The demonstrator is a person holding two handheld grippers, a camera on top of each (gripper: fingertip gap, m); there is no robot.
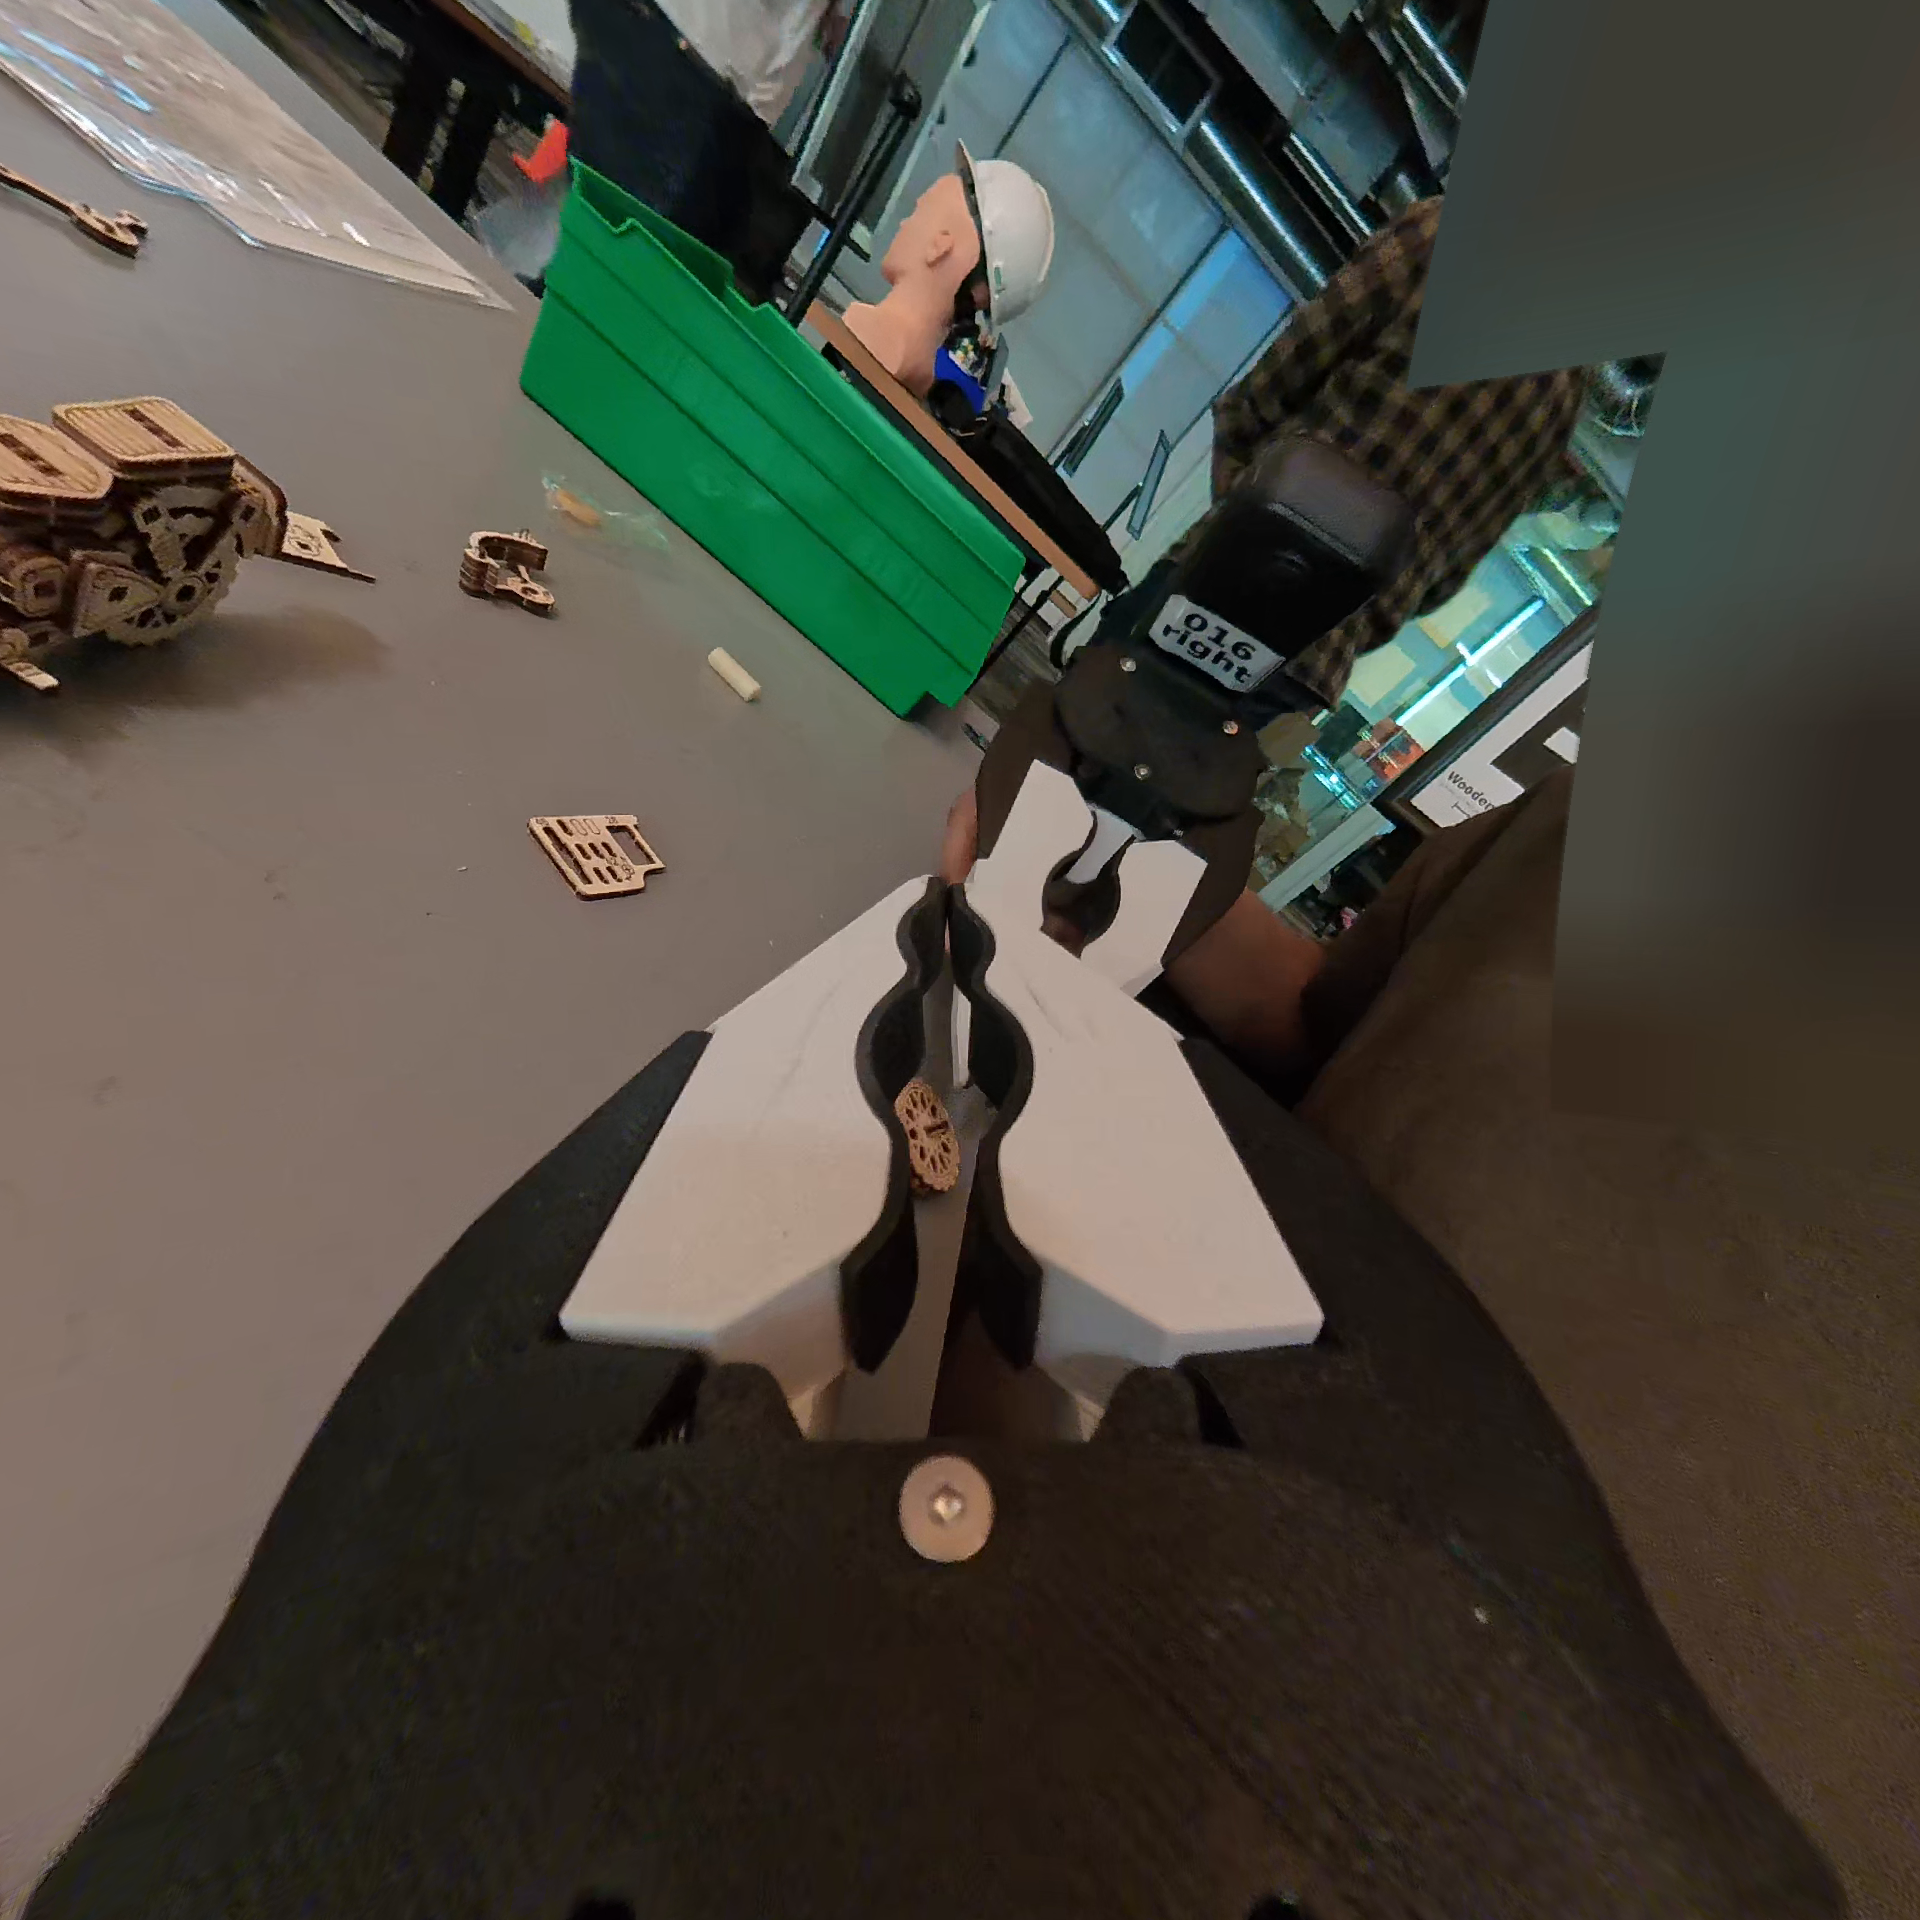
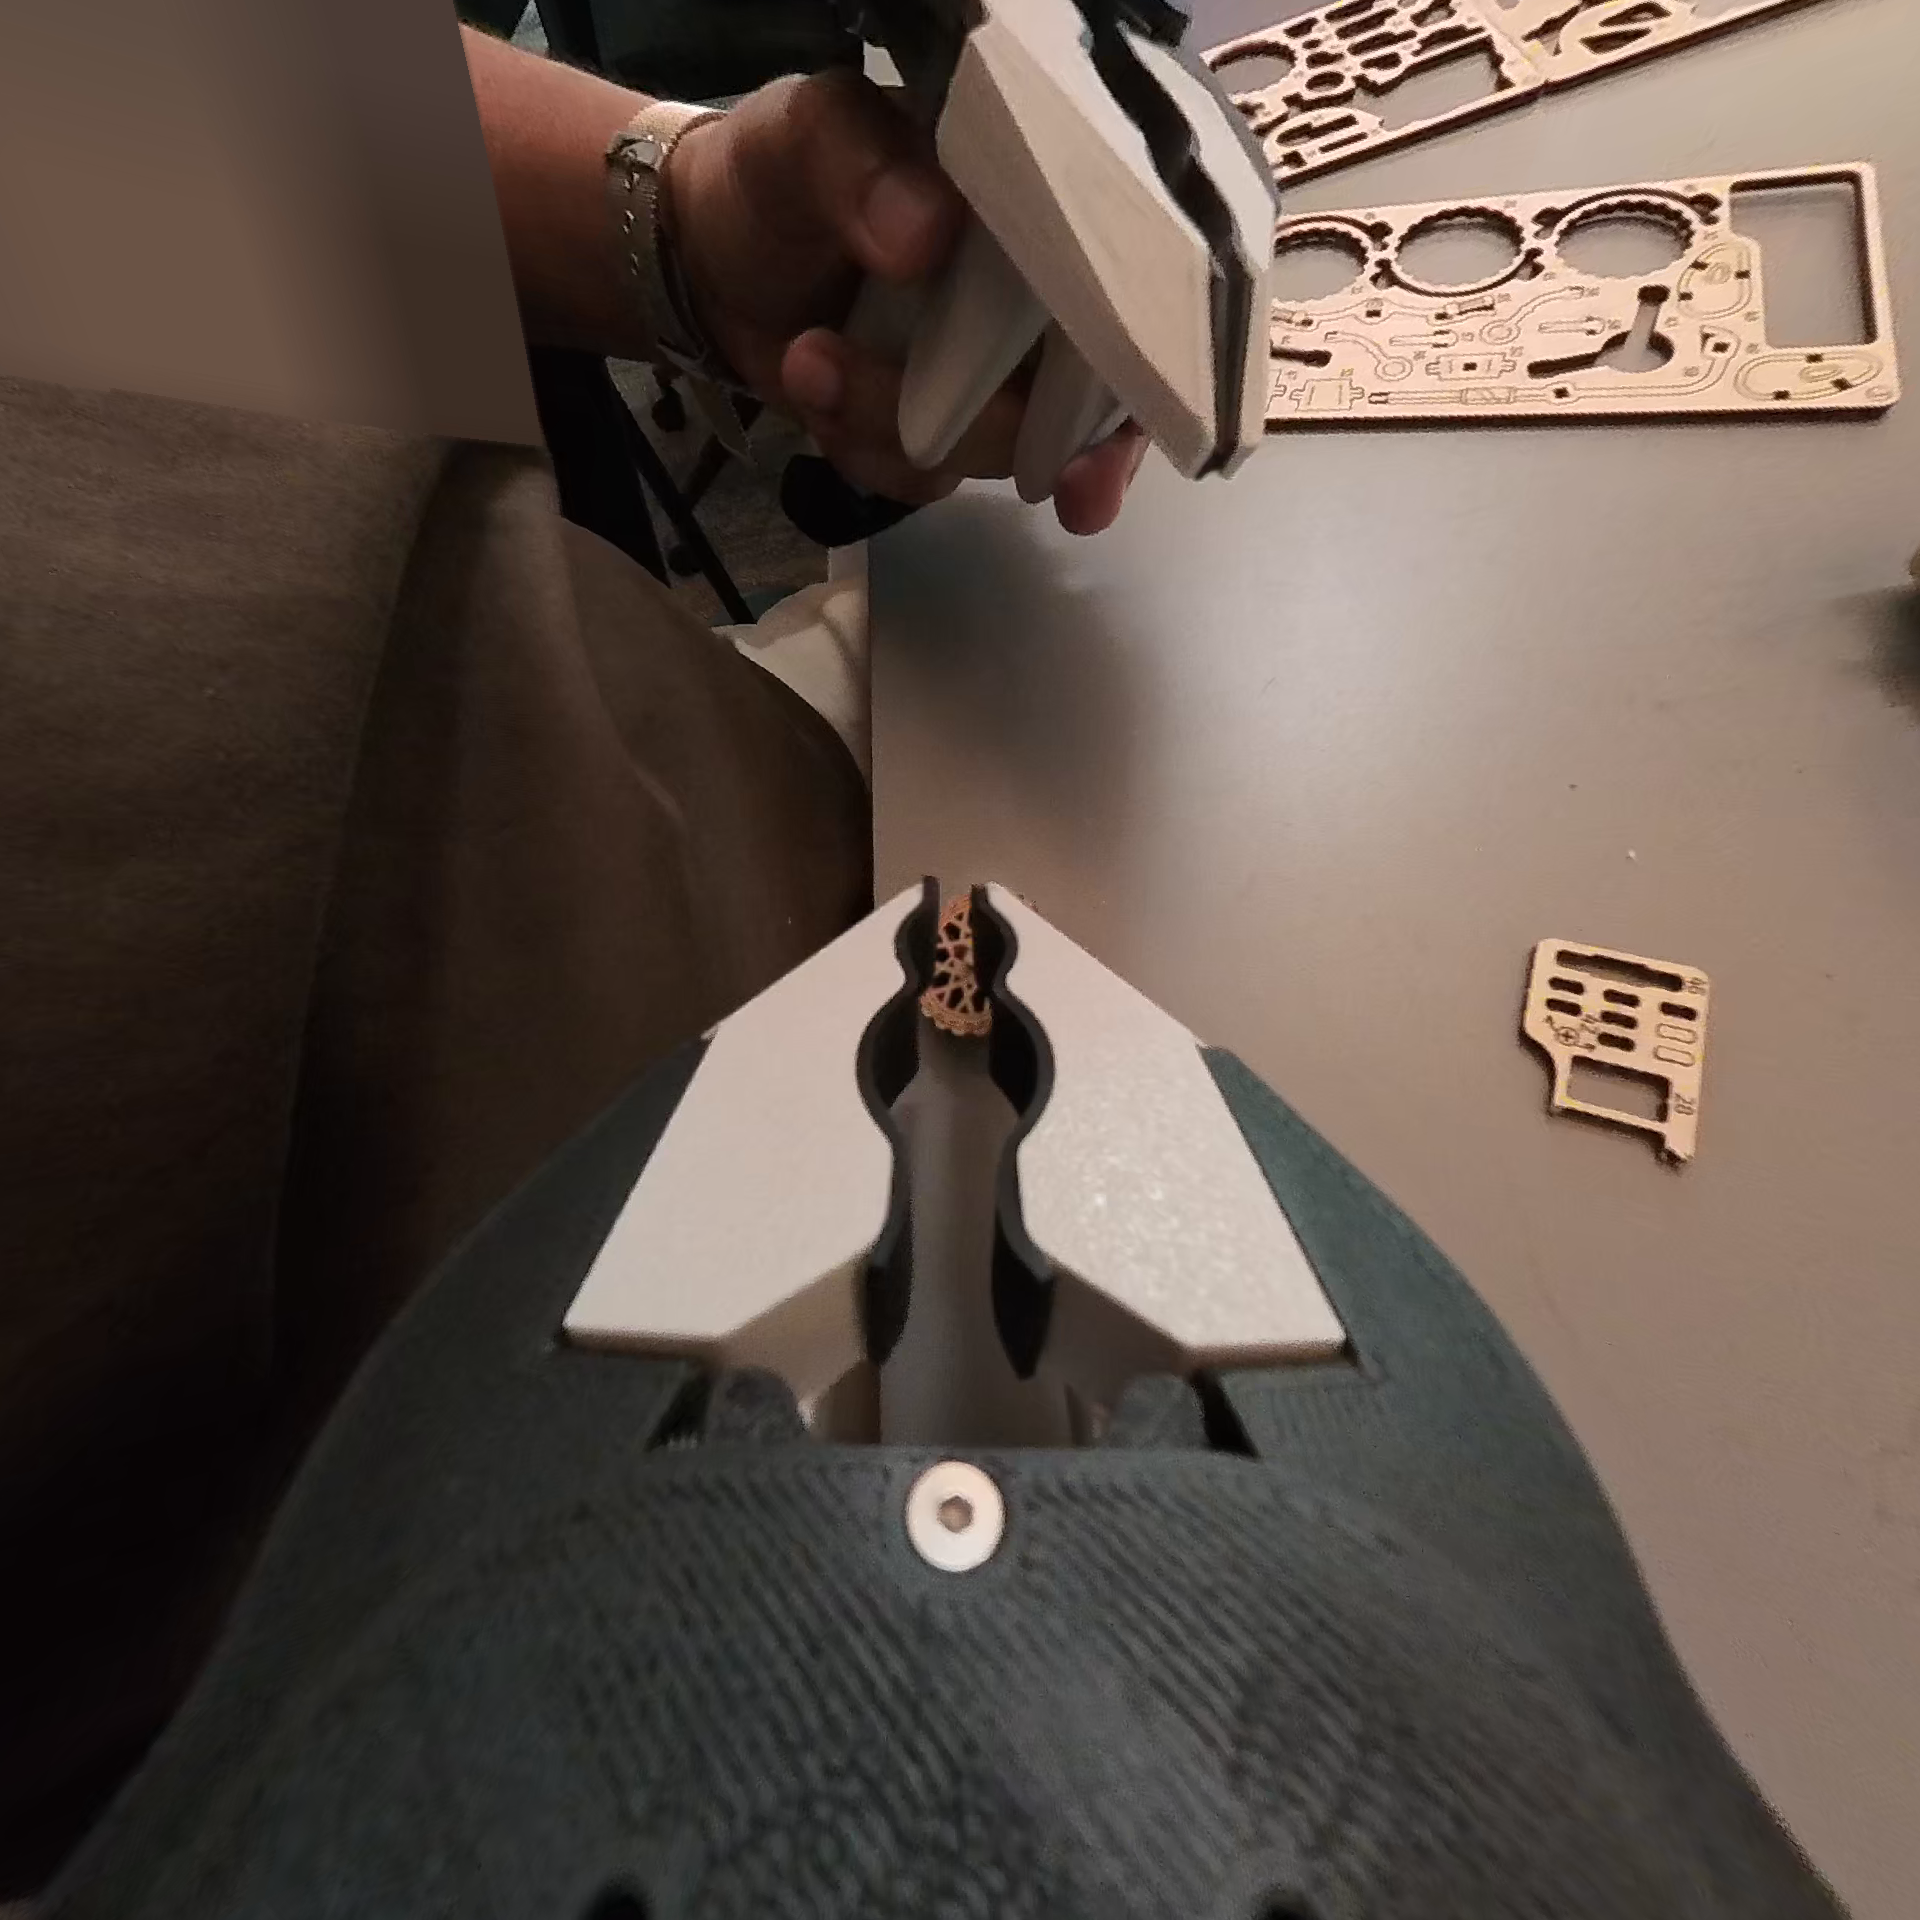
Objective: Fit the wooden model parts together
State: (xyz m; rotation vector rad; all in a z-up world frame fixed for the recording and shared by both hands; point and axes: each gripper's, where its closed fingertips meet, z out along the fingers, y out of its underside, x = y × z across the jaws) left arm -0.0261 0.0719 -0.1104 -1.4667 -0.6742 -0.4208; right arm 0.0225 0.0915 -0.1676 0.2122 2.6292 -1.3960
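A grey table (image 1: pixel 312 987) fills the foreground, its matte top lit evenly from overhead, and a green plastic bin (image 1: pixel 769 457) stands near its far edge. Behind it runs a second, wood-edged table (image 1: pixel 935 416) bearing a mannequin head (image 1: pixel 925 270) in a white hard hat (image 1: pixel 1008 234). Beyond that rise tall glazed panels (image 1: pixel 1143 208) with metal framing and what may be ducting overhead, though the wide-angle view blurs that part; bright strip lights (image 1: pixel 1496 634) glow farther off.
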